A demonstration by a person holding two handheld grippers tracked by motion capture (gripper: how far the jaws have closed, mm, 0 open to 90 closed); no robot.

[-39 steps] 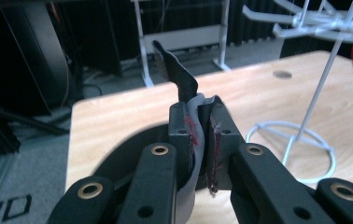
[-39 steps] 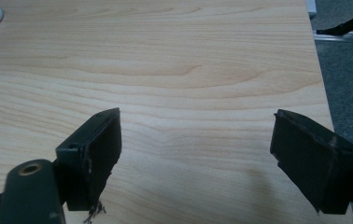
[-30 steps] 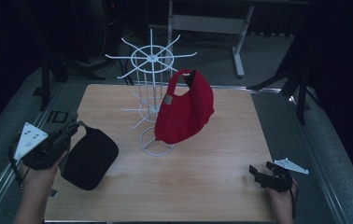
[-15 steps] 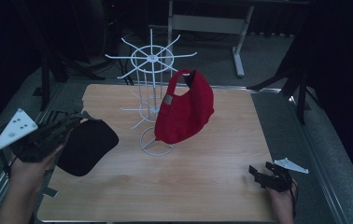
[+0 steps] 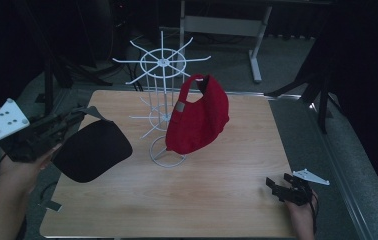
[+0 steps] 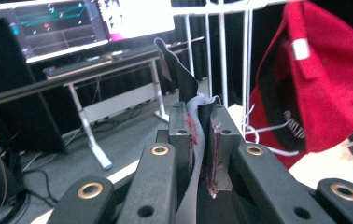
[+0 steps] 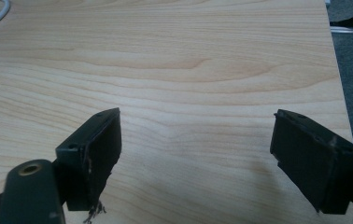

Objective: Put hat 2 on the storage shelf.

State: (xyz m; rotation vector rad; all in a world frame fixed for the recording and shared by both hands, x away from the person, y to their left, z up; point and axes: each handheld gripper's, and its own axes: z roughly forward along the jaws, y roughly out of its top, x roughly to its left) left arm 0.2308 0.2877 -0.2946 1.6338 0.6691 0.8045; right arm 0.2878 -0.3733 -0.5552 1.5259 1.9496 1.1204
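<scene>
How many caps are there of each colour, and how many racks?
Black cap: 1
Red cap: 1
White wire rack: 1
Total: 3

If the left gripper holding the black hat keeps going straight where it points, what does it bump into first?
Probably the white wire rack, just ahead of the left gripper; the red cap hangs slightly aside. Depth is hard to judge.

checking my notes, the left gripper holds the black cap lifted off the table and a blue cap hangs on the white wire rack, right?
Not quite: the cap hanging on the white wire rack is red, not blue, as the high view shows. The left gripper does hold the black cap off the table.
</scene>
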